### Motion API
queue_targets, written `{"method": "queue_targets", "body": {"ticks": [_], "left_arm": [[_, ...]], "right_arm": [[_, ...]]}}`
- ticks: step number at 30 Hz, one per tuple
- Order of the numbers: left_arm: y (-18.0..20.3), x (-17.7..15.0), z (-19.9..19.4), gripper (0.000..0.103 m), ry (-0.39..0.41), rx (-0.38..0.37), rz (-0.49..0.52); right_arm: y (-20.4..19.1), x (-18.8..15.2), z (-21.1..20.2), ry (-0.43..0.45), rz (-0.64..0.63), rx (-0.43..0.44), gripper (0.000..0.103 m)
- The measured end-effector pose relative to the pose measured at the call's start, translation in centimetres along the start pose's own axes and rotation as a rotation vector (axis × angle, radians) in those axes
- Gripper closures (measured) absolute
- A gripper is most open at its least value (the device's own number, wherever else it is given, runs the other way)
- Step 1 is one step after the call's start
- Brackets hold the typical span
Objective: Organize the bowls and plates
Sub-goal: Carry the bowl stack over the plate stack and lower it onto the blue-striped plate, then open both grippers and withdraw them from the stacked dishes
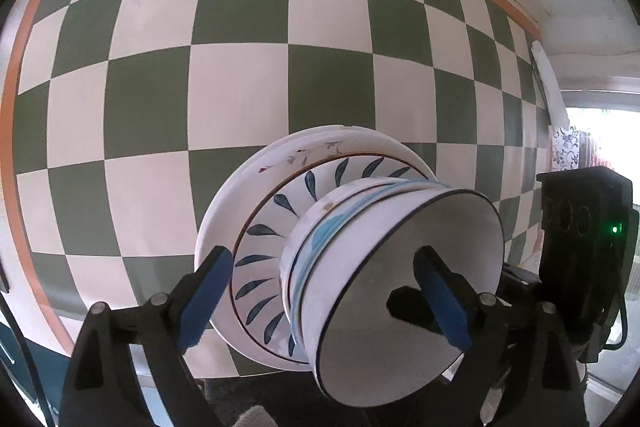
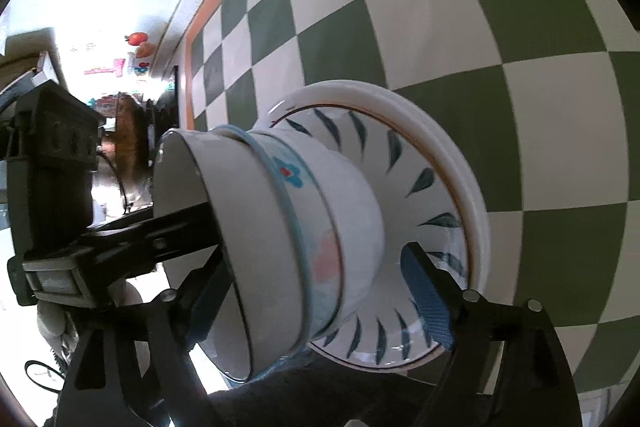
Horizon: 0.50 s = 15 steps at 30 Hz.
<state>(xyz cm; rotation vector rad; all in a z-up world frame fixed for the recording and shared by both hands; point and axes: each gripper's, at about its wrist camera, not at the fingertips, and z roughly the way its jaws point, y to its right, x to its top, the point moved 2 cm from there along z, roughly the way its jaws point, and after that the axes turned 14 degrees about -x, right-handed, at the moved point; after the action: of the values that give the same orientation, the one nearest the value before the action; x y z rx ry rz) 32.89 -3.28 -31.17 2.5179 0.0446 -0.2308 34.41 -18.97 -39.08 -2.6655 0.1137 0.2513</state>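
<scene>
A stack of dishes stands on the green-and-white checked tablecloth (image 1: 240, 67). Lowest is a white plate (image 1: 304, 151) with small flowers, then a plate with blue leaves (image 1: 272, 227). On these sit nested bowls, one blue-rimmed (image 1: 320, 239), and on top a white bowl with a dark rim (image 1: 400, 267). My left gripper (image 1: 324, 293) is open: one pad (image 1: 208, 295) stands beside the plates' edge, the other (image 1: 440, 303) inside the top bowl. My right gripper (image 2: 320, 301) is open too, one pad (image 2: 428, 295) over the leaf plate (image 2: 424, 179), the other half hidden behind the top bowl (image 2: 248, 207).
An orange band (image 1: 24, 107) borders the cloth near the table's edges. The right gripper's black body (image 1: 580, 239) hangs close at the stack's right, the left gripper's body (image 2: 52, 179) at its left. Bright windows and room clutter lie beyond the table.
</scene>
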Motion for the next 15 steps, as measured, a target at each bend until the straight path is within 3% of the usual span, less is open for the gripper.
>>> {"method": "queue_targets", "body": {"ticks": [7,15], "left_arm": [[0.5,-0.6,-1.6,0.010,0.059,0.017,0.028],[2.6,-3.6,-5.8,0.010,0.235,0.129,0.155]], "right_arm": [[0.0,-0.6,-1.4,0.037,-0.021,-0.092,0.012],[-2.4,-3.3,-6.3,0.239,-0.105,-0.336,0.011]]}}
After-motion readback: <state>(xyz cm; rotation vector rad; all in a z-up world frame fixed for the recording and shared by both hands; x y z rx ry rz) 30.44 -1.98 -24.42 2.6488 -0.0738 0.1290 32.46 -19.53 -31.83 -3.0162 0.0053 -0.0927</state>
